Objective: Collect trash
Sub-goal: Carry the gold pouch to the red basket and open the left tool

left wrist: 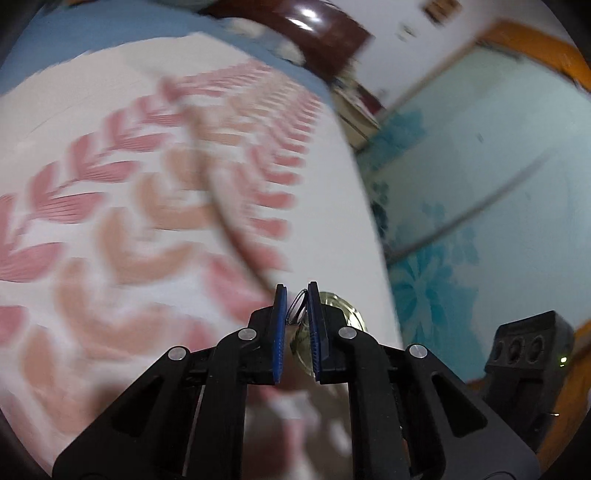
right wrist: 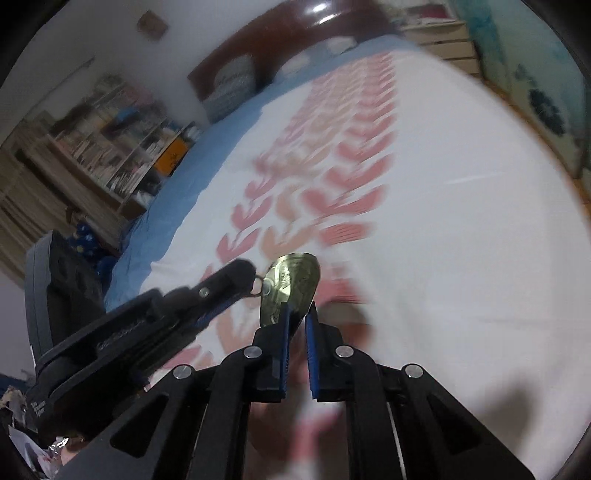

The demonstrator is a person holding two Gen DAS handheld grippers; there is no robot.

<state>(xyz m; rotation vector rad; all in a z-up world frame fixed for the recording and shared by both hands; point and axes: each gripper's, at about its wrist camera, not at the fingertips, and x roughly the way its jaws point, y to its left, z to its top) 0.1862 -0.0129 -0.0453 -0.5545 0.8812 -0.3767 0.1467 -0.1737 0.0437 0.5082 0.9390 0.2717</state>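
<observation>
A round gold can lid (right wrist: 293,278) with a wire pull ring (right wrist: 257,288) hangs above the bed, held from two sides. My right gripper (right wrist: 298,308) is shut on the lid's lower edge. My left gripper (right wrist: 249,277) comes in from the left and pinches the ring. In the left wrist view my left gripper (left wrist: 297,291) is shut on the pull ring (left wrist: 297,308). The gold lid (left wrist: 343,306) shows just behind its right finger. The right gripper's black housing (left wrist: 524,347) sits at the lower right of that view.
Below lies a bed with a white cover (right wrist: 443,221) printed with pink leaves, over a blue sheet (right wrist: 207,147). A dark headboard (right wrist: 295,33) stands at the far end. A bookshelf (right wrist: 110,140) is on the left and pale drawers (right wrist: 443,44) beside a turquoise floral wall (left wrist: 461,184).
</observation>
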